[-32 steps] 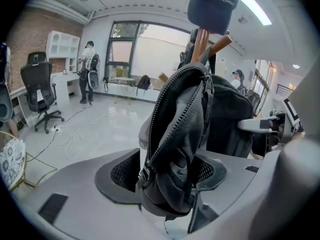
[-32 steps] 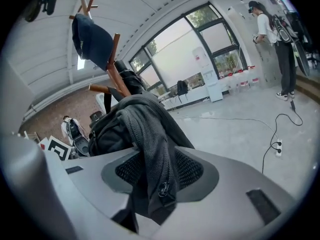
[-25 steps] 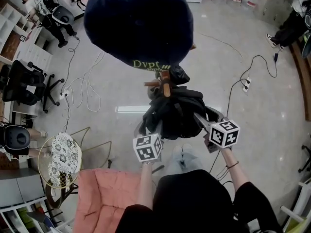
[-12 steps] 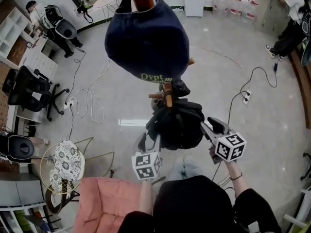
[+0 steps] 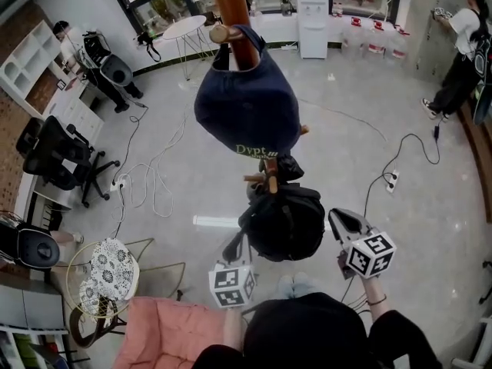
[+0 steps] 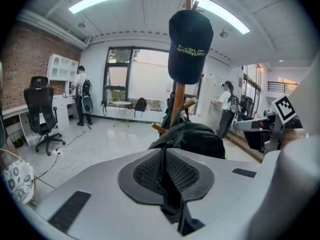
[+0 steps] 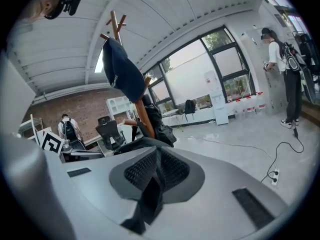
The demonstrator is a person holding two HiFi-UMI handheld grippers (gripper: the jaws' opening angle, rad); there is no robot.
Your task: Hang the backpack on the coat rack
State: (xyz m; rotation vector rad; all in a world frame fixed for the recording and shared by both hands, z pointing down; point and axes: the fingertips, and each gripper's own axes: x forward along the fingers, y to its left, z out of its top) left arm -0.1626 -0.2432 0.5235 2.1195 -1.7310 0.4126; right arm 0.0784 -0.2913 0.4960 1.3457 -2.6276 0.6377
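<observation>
The black backpack [image 5: 284,220] hangs from a wooden peg on the coat rack [image 5: 231,6], below a dark blue cap [image 5: 247,110]. My left gripper [image 5: 231,247] is just left of the pack and my right gripper [image 5: 343,221] just right of it. Neither touches it. Both pairs of jaws are closing, and they look pressed together with nothing between them. In the left gripper view the backpack [image 6: 200,139] and cap [image 6: 190,46] lie beyond my left gripper [image 6: 164,153]. In the right gripper view the backpack [image 7: 159,126] hangs beyond my right gripper [image 7: 156,155].
A pink cushioned seat [image 5: 165,321] and a wire stool [image 5: 100,264] stand at my lower left. Cables [image 5: 146,183] and a power strip [image 5: 388,179] lie on the floor. Office chairs [image 5: 58,156] are left. One person [image 5: 461,60] stands at the far right.
Both grippers let go of the backpack, drew back from it and rose. Their jaws went from wide open to together. The backpack stays hanging on the peg.
</observation>
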